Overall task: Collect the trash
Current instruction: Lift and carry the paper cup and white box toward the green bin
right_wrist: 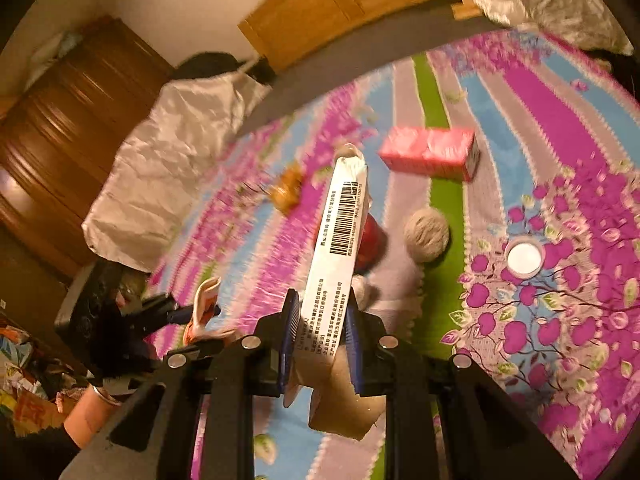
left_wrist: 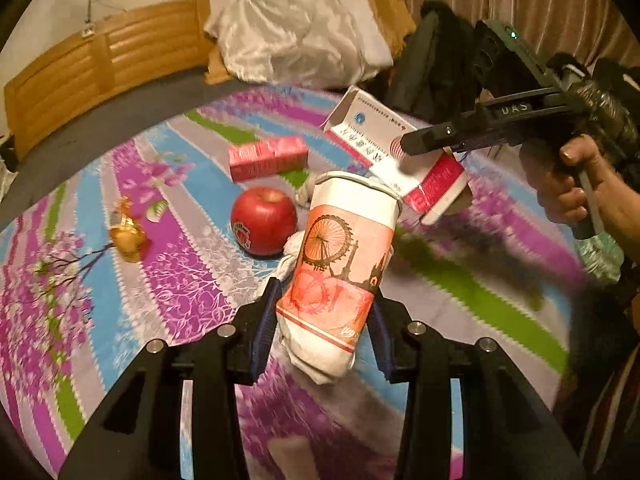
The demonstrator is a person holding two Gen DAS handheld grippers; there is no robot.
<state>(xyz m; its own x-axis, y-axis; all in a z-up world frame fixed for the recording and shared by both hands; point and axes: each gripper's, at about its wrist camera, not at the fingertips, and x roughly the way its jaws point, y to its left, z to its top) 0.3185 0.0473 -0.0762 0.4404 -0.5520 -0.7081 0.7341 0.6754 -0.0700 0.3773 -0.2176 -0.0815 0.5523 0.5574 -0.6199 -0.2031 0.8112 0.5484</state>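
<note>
On the striped, flowered bedspread (left_wrist: 168,280) lies scattered trash. My left gripper (left_wrist: 325,292) is shut on a crumpled orange-and-white paper cup (left_wrist: 340,248), held above the bed. My right gripper (right_wrist: 322,300) is shut on a flattened white-and-red carton (right_wrist: 340,232) with a barcode, lifted off the bed. From the left wrist view the right gripper (left_wrist: 424,142) pinches that carton (left_wrist: 360,120) just beyond the cup. In the right wrist view the left gripper (right_wrist: 200,312) and its cup (right_wrist: 206,300) show at the lower left.
A red apple (left_wrist: 264,226), a pink box (left_wrist: 268,158), a gold wrapper (left_wrist: 127,236) and a crumpled paper ball (right_wrist: 426,238) lie on the bed. A white round lid (right_wrist: 523,258) sits to the right. White pillows (left_wrist: 296,36) and a wooden headboard (left_wrist: 104,64) are behind.
</note>
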